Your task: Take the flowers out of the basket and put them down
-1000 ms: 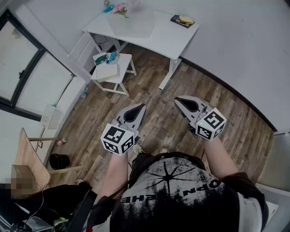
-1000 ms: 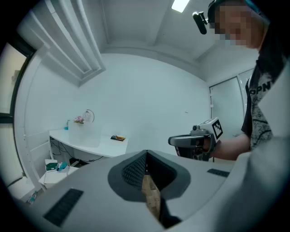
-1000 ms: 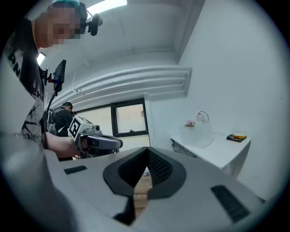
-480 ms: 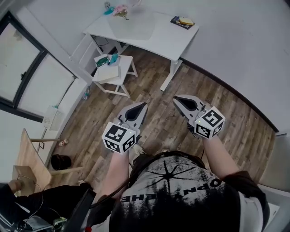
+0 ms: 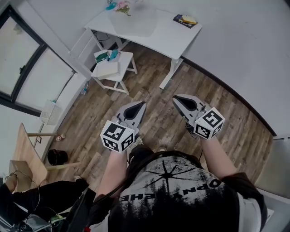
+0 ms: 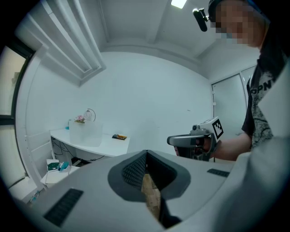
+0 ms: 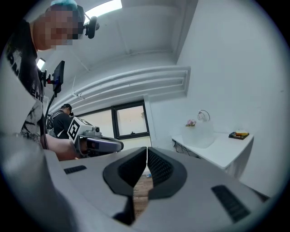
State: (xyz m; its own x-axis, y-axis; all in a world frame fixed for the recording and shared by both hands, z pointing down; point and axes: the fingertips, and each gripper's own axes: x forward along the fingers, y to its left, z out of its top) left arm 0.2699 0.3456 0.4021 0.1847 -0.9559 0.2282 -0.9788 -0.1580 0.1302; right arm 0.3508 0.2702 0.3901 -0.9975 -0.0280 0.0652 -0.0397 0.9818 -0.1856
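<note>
Pink flowers (image 5: 121, 6) sit in a translucent basket (image 5: 133, 22) at the back left of a white table (image 5: 172, 38), far across the room. Both grippers hang over the wood floor, well short of the table. My left gripper (image 5: 143, 103) is shut with nothing in it, and my right gripper (image 5: 174, 98) is shut and empty too. The left gripper view has its jaws (image 6: 146, 153) closed, with the flowers (image 6: 80, 118) and basket (image 6: 85, 133) small in the distance. From the right gripper (image 7: 147, 149) the flowers (image 7: 190, 123) and basket (image 7: 198, 132) stand to the right.
A dark book with a yellow thing (image 5: 186, 20) lies on the table's right end. A small white side table (image 5: 113, 68) with teal items stands left of the table. A black bin (image 5: 56, 157), a wooden board (image 5: 27, 154) and a seated person (image 5: 45, 199) are at the lower left.
Both grippers keep almost the same place and stay shut. The person at the lower left has shifted.
</note>
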